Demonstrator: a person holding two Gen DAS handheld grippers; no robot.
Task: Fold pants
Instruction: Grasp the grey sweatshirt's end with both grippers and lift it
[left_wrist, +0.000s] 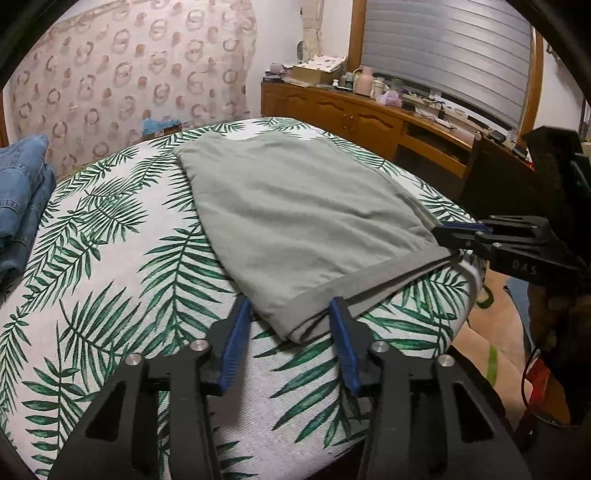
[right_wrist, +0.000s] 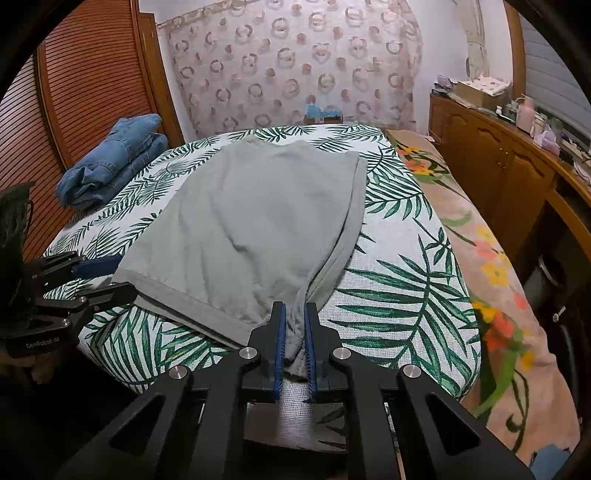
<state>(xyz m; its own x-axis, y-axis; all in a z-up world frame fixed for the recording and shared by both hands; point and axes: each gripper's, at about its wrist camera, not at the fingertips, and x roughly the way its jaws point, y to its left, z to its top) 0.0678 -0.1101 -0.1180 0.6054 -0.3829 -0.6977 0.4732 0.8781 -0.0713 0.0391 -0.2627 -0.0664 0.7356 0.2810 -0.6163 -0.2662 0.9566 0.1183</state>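
**Gray pants flat on the leafy table**

Lying flat on the table (right_wrist: 399, 258) with the green leaf cloth are the gray pants (right_wrist: 251, 221). They are already doubled over, so the layers sit one on top of the other. Their long way runs from the near edge of the table toward the far edge, where the spotted curtain (right_wrist: 295, 62) hangs behind it. The hemmed edge (left_wrist: 369, 280) points to the near edge of the table, and the other end points to the far edge.

The right gripper (right_wrist: 294, 325) is at the near edge of the table. Its blue pads (right_wrist: 280, 332) are squeezed tight on a bunched corner of the pants, and the cloth is pulled up into a little ridge there.

The left gripper (left_wrist: 291, 314) is at the other near corner of the pants. Its blue pads are spread wide apart, one on each side of that corner. They look like they are just beside the cloth and not squeezing it.

A pile of folded blue jeans (right_wrist: 114, 158) sits on the far left corner of the table, well apart from the pants. A wooden cabinet (right_wrist: 491, 166) with many small things on top stands to the right of the table.
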